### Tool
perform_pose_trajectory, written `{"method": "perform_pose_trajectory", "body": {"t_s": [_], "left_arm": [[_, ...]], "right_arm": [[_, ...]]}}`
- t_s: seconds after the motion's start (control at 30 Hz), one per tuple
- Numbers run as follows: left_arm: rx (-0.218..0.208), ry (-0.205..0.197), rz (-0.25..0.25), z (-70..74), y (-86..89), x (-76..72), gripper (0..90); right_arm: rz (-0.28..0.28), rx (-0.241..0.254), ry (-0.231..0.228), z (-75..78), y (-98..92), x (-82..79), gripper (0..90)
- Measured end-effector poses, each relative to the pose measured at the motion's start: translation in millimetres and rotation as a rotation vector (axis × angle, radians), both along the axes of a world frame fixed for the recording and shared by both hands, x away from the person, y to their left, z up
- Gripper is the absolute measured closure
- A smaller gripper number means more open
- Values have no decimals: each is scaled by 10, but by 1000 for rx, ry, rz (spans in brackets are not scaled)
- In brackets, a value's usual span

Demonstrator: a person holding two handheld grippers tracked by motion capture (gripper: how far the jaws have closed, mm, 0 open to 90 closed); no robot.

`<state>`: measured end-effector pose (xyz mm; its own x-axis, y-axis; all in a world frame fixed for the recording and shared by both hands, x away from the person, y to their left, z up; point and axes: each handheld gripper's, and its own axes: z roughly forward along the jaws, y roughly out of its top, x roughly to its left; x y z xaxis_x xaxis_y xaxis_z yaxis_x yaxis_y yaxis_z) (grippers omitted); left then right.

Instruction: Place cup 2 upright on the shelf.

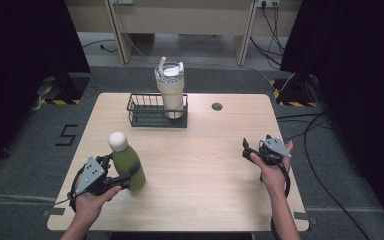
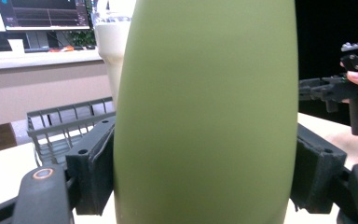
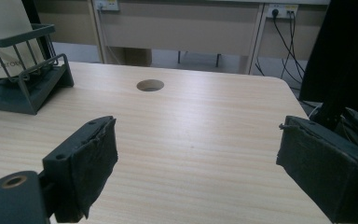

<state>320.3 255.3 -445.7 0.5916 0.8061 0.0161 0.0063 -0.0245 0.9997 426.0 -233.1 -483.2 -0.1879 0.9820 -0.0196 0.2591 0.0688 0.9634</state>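
Observation:
A green bottle (image 1: 128,165) with a white round cap stands near the table's front left, a little tilted. My left gripper (image 1: 122,179) is shut on its lower body; in the left gripper view the bottle (image 2: 205,112) sits squeezed between both black pads (image 2: 98,163). My right gripper (image 1: 247,152) hovers over the table's right side, held by a hand, jaws spread wide with nothing between them (image 3: 196,168). A beige tumbler (image 1: 170,92) with a lid and straw stands inside a dark wire basket (image 1: 145,112) at the back middle.
The light wooden table (image 1: 205,175) has a round cable hole (image 1: 217,106) at the back right. Cables trail over the grey floor to the right. The basket's left half holds nothing. Open tabletop lies between the two grippers.

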Motion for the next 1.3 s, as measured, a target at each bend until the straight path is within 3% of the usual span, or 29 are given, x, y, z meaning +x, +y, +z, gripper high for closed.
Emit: {"method": "perform_pose_trajectory", "body": {"t_s": [0.3,0.77,1.3], "left_arm": [[18,-24,31,91,58,160,216],[8,-53,75,250,93,433,216],[7,-84,136,376,29,696,216]], "right_arm": [[1,0,5,-12,16,-11,122],[-2,-4,2,-9,1,-16,122],[-4,-5,2,-12,-5,-14,123]]}}
